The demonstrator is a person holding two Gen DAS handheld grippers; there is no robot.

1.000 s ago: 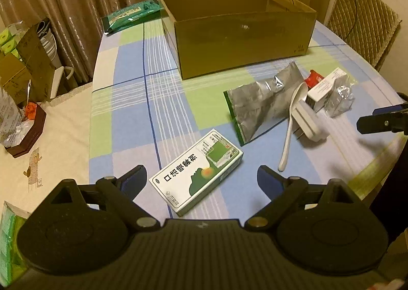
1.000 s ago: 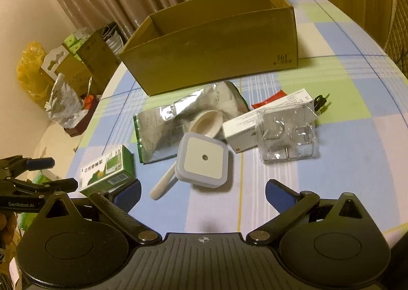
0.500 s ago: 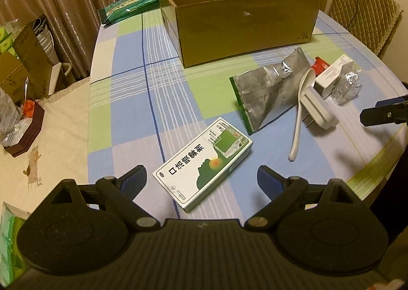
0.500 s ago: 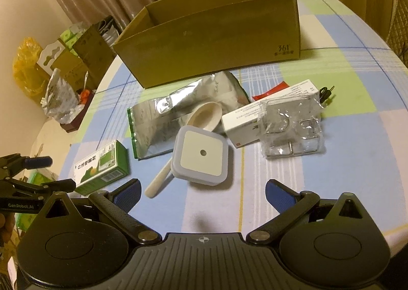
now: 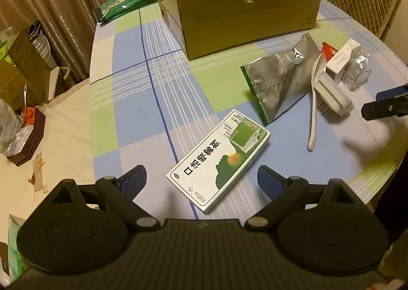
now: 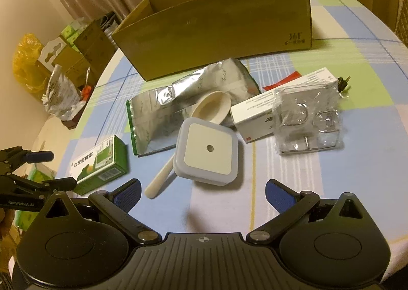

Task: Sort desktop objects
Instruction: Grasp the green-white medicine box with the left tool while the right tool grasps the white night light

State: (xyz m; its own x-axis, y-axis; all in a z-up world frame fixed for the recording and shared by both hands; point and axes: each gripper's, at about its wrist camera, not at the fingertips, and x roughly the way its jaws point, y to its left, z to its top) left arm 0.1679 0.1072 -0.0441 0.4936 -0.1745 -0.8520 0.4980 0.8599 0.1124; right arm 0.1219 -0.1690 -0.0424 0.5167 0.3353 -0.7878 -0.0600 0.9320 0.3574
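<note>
Round worktop [image 5: 132, 101] under blue, green and white checked cloth, carrying open brown cardboard box [image 5: 244, 7], green-and-white medicine carton [image 5: 219, 160], crumpled silver foil pouch [image 5: 278, 78], white plastic spoon [image 5: 315, 101], square white night-light plug [image 6: 207, 149], clear packet of metal hooks [image 6: 308, 119].

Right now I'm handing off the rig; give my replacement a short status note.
Left hand-held gripper: open, empty, lined up over the green-and-white medicine box.
Right hand-held gripper: open, empty, facing the square white plug-in night light.
On the checked tablecloth: silver foil pouch, cream plastic spoon lying across it, white carton, clear packet of metal hooks.
The open brown cardboard box stands behind them; its inside is not visible.
Done: nothing visibly sorted. Left: every item.
</note>
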